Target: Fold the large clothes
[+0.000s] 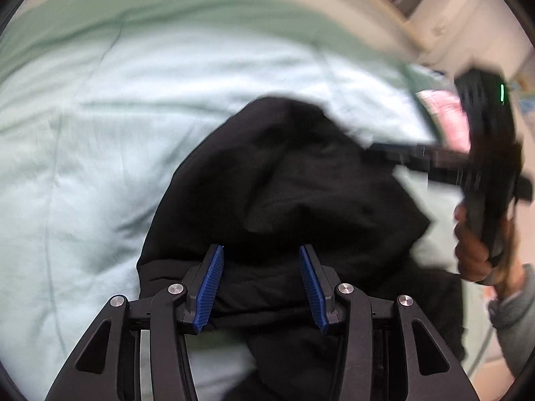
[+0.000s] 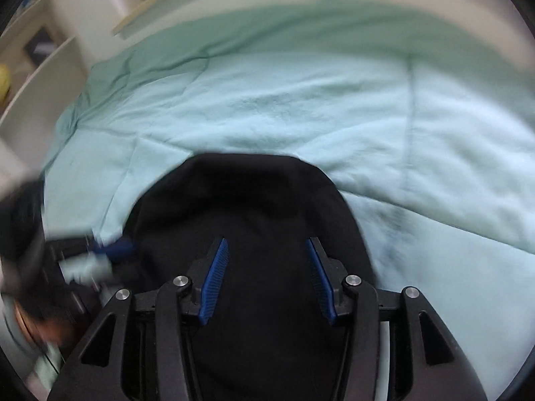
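On the bed, over a pale mint quilt (image 2: 334,107), a black garment (image 1: 284,180) lies bunched up. Left tool (image 1: 260,260) — jaws partway apart, black cloth bulging between the blue pads (image 1: 210,287); can't tell if they actually pinch it. Right tool (image 2: 267,254) — same story, fabric fills the gap and drapes forward onto the quilt, grip unclear. Left view also catches the right tool at far right, hand (image 1: 474,254) wrapped around its handle, grey sleeve (image 1: 515,307) below.
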The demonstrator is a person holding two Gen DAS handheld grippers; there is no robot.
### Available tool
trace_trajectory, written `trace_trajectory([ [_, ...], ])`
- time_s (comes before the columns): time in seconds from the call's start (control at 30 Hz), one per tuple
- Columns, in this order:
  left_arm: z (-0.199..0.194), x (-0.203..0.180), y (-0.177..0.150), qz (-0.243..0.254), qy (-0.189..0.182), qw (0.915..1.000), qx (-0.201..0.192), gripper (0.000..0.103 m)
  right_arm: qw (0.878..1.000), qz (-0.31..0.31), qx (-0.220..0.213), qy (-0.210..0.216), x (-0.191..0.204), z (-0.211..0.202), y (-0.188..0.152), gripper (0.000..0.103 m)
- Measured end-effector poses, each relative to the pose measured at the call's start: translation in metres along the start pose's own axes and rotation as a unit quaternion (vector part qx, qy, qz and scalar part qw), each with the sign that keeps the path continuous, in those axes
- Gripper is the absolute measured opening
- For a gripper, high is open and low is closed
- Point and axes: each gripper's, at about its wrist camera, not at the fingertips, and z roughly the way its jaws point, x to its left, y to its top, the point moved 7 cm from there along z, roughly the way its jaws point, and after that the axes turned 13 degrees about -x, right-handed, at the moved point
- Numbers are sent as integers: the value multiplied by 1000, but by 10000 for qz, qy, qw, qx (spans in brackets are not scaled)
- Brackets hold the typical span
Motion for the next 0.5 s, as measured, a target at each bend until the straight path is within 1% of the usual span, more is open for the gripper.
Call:
trace_trajectory([
  [0.07, -17, -6, 9, 10, -229, 9996, -142, 50, 9999, -119, 23, -13, 0, -27, -19, 53],
  [0.1, -21, -7, 11, -36, -328, 9993, -152, 54, 9999, -127, 102, -30, -2, -36, -30, 53],
  [0.13, -21, -5, 10, -110, -383, 9991, -116, 54, 9997, -151, 195, -34, -31, -53, -40, 53],
  [0.17, -16, -2, 8, -169, -365, 9992, -58, 54, 9989, -162, 419, -112, -37, -50, -58, 53],
  [0.2, -8, 3, 4, -227, -261, 9994, 62, 54, 9978, -159, 616, -174, -50, -55, -76, 53],
  [0.23, 7, 12, -6, -330, -91, 9989, 305, 54, 9959, -122, 847, -281, -58, -45, -90, 52],
  [0.27, 21, 22, -17, -443, 21, 9974, 568, 54, 9938, -4, 1068, -293, -64, -35, -106, 52],
  [0.3, 36, 30, -29, -642, 38, 9946, 812, 54, 9936, 271, 1078, -208, -69, -25, -115, 52],
  [0.37, 39, 35, -28, -931, -21, 9927, 772, 54, 9934, 429, 1049, -186, -71, -23, -113, 52],
  [0.4, 30, 33, -20, -886, -45, 9932, 759, 54, 9931, 438, 1072, -179, -70, -25, -107, 53],
  [0.43, 20, 31, -11, -768, -79, 9948, 656, 54, 9932, 440, 1064, -150, -70, -27, -104, 54],
  [0.47, 7, 27, 0, -552, -96, 9973, 472, 54, 9940, 424, 1009, -85, -68, -32, -97, 54],
  [0.5, -1, 26, 6, -362, -94, 9987, 342, 54, 9953, 402, 886, 9, -67, -38, -88, 54],
])
